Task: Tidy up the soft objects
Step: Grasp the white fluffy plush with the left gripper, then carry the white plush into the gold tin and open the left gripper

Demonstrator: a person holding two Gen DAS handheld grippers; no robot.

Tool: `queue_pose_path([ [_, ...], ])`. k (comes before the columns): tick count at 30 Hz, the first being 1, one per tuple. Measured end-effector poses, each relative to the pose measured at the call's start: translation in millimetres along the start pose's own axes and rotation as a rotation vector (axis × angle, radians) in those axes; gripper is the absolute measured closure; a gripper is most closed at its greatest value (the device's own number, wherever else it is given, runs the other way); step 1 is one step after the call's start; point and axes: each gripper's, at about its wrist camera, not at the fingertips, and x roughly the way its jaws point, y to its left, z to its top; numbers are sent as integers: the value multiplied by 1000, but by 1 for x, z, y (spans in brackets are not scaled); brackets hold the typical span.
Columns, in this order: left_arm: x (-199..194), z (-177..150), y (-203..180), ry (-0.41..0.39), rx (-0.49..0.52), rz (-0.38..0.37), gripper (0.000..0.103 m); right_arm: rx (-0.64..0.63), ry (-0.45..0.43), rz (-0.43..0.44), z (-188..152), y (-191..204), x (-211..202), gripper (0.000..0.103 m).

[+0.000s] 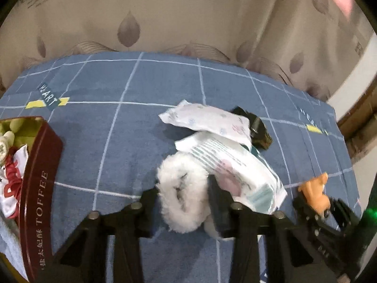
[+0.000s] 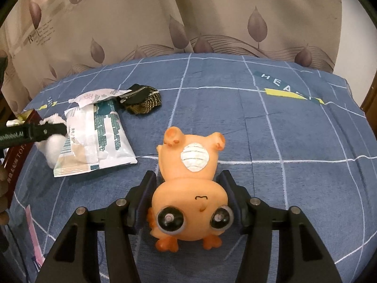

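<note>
Toffee tin cut by left edge (contents partly hidden); dark pouch half covered.

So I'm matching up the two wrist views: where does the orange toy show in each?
Left wrist view: the orange toy sits at the far right edge, low, in the right gripper.
Right wrist view: it fills the lower centre, upside down between the fingers.
Shared landmark: the white tissue pack with green print, on the blue bedsheet.

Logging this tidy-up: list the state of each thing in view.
left gripper: closed on the white fluffy ring
right gripper: clamped on the orange toy, upside down
toffee tin: open, soft toys inside
tissue pack: lying flat
small white packet: resting atop the tissue pack
dark pouch: lying on the bedspread
</note>
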Motion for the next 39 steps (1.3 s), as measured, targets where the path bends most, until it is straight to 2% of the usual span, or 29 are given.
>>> queue_pose_path([
  [4, -6, -3, -5, -22, 36, 22, 74, -1, 1, -2, 0, 0, 0, 50],
  [12, -29, -7, -1, -46, 51, 25, 74, -1, 1, -2, 0, 1, 1, 50],
  [17, -43, -7, 4, -70, 49, 51, 74, -2, 1, -4, 0, 1, 1, 50],
  [29, -80, 1, 29, -123, 40, 112, 74, -3, 2, -5, 0, 2, 2, 50],
  [39, -111, 16, 66, -170, 31, 206, 74, -3, 2, -5, 0, 2, 3, 50],
])
